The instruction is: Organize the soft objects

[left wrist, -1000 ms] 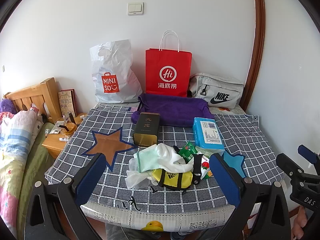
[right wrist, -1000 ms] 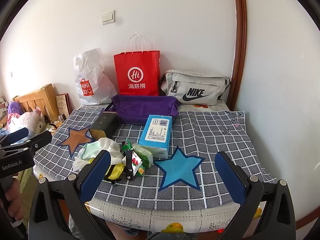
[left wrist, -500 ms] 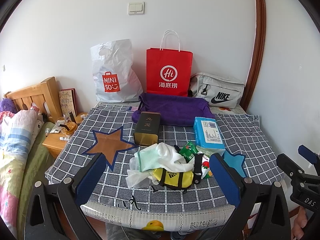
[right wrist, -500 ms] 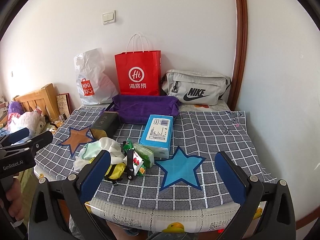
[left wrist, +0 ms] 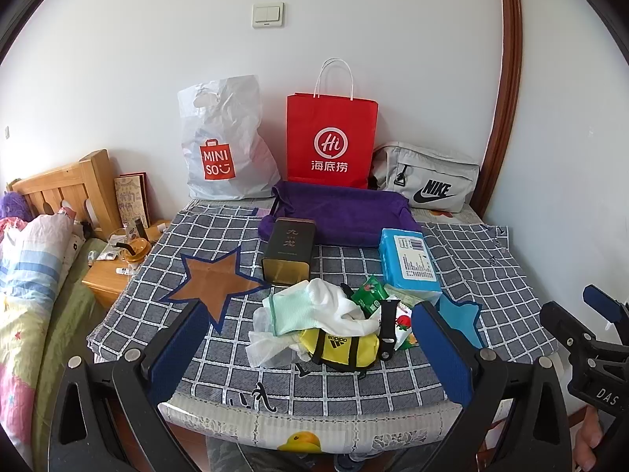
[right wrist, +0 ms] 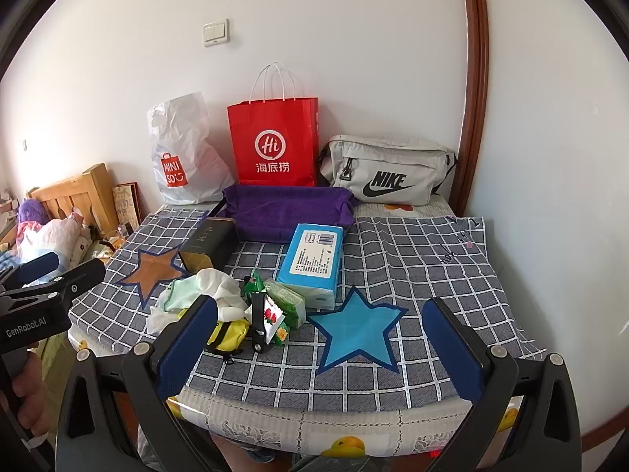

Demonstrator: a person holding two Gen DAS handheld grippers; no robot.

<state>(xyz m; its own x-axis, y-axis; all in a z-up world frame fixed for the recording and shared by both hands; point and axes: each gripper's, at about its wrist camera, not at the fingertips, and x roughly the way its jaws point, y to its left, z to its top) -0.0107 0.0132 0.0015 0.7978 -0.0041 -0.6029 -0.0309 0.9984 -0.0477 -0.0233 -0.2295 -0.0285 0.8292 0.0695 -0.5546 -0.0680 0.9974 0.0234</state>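
A heap of small things lies near the table's front edge: a white and mint cloth (left wrist: 314, 305) (right wrist: 208, 285), a yellow Adidas pouch (left wrist: 340, 348) (right wrist: 230, 332), a black watch strap (left wrist: 387, 326) (right wrist: 257, 320) and green packets (left wrist: 369, 295) (right wrist: 287, 303). Behind it stand a blue tissue pack (left wrist: 411, 263) (right wrist: 314, 259), a dark tin (left wrist: 289, 249) (right wrist: 210, 244) and a purple cloth tray (left wrist: 342, 212) (right wrist: 287, 212). My left gripper (left wrist: 310, 352) hangs open before the heap, holding nothing. My right gripper (right wrist: 320, 344) is open over the blue star (right wrist: 355, 332), to the right of the heap.
Against the wall lean a white Miniso bag (left wrist: 224, 145), a red paper bag (left wrist: 330, 141) and a grey Nike bag (left wrist: 428, 177). A checked cloth (right wrist: 412, 259) covers the table. A bed (left wrist: 27, 275) and a wooden nightstand (left wrist: 106, 279) are to the left.
Both views have drifted only very slightly. Nothing on the table has moved and both grippers stay open.
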